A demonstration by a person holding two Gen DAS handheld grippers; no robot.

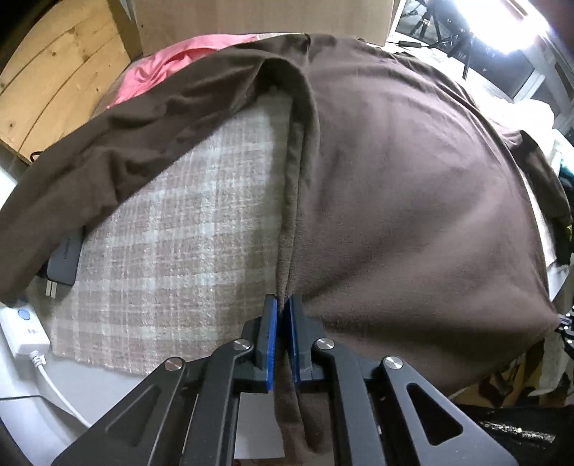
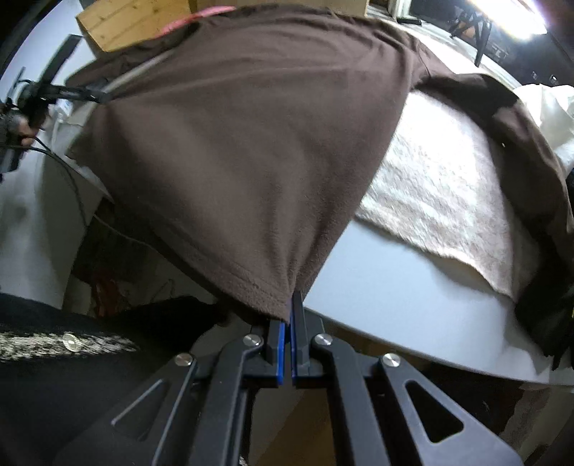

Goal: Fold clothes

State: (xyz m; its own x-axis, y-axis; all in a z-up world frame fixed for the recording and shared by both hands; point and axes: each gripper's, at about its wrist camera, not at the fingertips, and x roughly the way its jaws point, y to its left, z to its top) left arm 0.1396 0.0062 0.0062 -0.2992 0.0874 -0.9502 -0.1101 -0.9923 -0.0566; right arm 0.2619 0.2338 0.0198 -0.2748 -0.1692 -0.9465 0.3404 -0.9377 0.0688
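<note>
Two grippers, one garment: both hold the hem end of a brown T-shirt [image 1: 394, 179] at the near side of the table [image 2: 376, 286]. Left gripper [image 1: 282, 304]: blue pads pinched on a bunched double layer at the shirt's left side edge, cloth running down between the jaws and hanging below them. Right gripper [image 2: 290, 308]: jaws pressed together on the hem corner, stitched hem band visible just to the left of the pads.

Shirt position: body stretched from the two grips away across the table, partly over a woven plaid mat [image 1: 172, 229]; far end reaches a pink garment [image 1: 158, 68] and a cardboard box [image 1: 258, 18]. Left sleeve [image 1: 107, 143] sprawls over the mat toward a grey power adapter [image 1: 64, 258]. Near hem hangs past the table edge.

Judgement on the step: appears to be lifting or tensioning the hem ahead of a lengthwise fold. To do it well, keep both corners level and equally taut, carry them together toward the collar, and lay down without dragging the mat. Left grip holds a thick roll, so slippage looks less likely there; right grip is on a thin corner and could pull free if jerked.

Materials: shirt is soft matte knit, slightly fuzzy, drapes in smooth broad curves. Mat is coarse, nubby, beige-white check. Table is smooth, pale, curved at its rim.
</note>
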